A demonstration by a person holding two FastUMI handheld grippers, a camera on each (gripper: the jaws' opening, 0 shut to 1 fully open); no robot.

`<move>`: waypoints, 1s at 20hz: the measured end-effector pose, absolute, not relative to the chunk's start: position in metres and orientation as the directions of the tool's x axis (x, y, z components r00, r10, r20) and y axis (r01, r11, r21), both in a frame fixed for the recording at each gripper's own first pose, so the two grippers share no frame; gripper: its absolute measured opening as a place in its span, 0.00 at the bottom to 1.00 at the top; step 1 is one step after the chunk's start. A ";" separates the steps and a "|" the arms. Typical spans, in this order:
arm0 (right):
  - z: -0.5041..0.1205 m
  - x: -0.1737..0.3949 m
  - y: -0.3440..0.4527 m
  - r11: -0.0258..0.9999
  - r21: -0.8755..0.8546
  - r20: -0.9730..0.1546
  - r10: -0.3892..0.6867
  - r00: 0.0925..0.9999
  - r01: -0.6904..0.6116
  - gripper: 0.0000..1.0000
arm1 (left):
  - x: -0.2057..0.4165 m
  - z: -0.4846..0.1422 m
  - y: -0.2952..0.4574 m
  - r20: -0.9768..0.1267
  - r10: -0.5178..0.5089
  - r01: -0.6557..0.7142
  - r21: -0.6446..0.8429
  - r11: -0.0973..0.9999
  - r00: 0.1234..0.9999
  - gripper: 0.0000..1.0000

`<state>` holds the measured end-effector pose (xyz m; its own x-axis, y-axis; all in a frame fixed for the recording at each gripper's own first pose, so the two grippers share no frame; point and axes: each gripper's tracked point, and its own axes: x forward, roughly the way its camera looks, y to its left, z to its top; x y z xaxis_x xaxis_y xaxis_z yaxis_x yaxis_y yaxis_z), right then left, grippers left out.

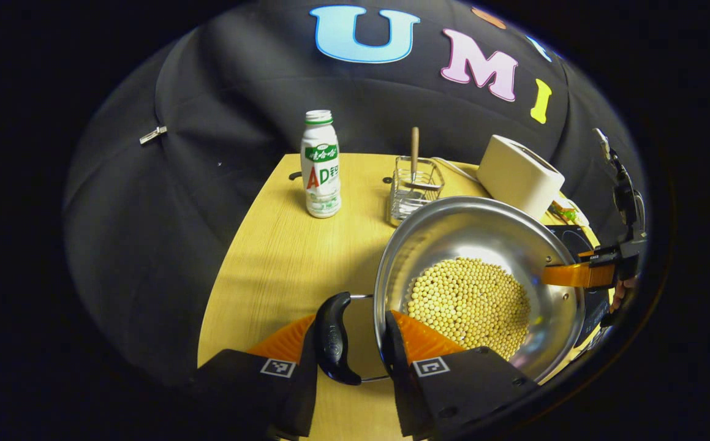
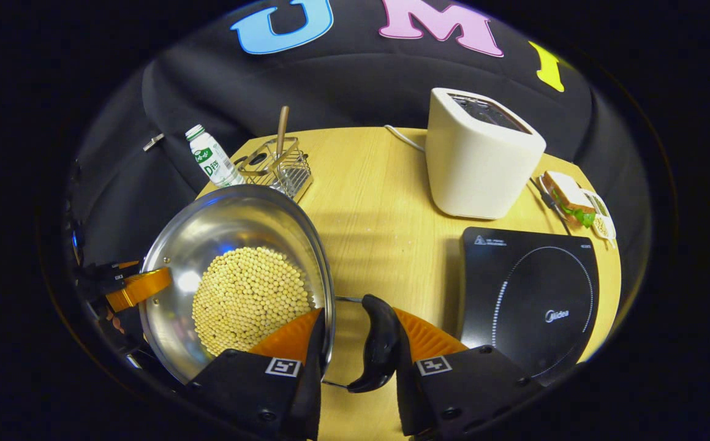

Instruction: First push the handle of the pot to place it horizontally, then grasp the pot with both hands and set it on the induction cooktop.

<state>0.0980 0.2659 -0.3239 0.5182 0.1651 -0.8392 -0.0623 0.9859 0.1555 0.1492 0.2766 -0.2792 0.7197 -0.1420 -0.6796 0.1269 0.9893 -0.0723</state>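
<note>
Steel pot [image 1: 483, 245], holding pale beans [image 1: 470, 303], sits on the wooden table [image 1: 281, 245] in the left gripper view. The left gripper [image 1: 358, 343] straddles the pot's black side handle [image 1: 334, 339], fingers apart, one reaching over the rim; whether they press I cannot tell. Behind the pot stand a bottle [image 1: 320, 164], a wire rack [image 1: 415, 190] and a toaster [image 1: 519, 174].

In the right gripper view, the right gripper [image 2: 358, 343] brackets the pot's [image 2: 232, 245] other handle [image 2: 379, 343], fingers apart likewise. The induction cooktop [image 2: 529, 294] lies right of the pot, apart from it, with the toaster [image 2: 480, 156] behind and a sandwich [image 2: 569, 193] beyond.
</note>
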 end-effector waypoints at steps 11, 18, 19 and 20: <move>-0.290 0.071 0.157 0.985 0.169 -0.839 0.154 0.521 -0.019 0.53 | 0.130 -0.235 0.169 -0.679 -0.178 0.168 -0.082 0.982 0.712 0.54; -0.282 0.066 0.069 0.988 0.152 -0.844 0.127 0.521 0.006 0.53 | 0.135 -0.226 0.080 -0.681 -0.220 0.204 -0.105 0.973 0.699 0.55; -0.282 0.065 0.056 0.988 0.152 -0.845 0.122 0.521 0.014 0.53 | 0.136 -0.225 0.067 -0.680 -0.225 0.211 -0.105 0.972 0.698 0.55; -0.283 0.065 0.043 0.988 0.150 -0.845 0.118 0.521 0.020 0.53 | 0.138 -0.224 0.053 -0.682 -0.230 0.218 -0.105 0.970 0.695 0.55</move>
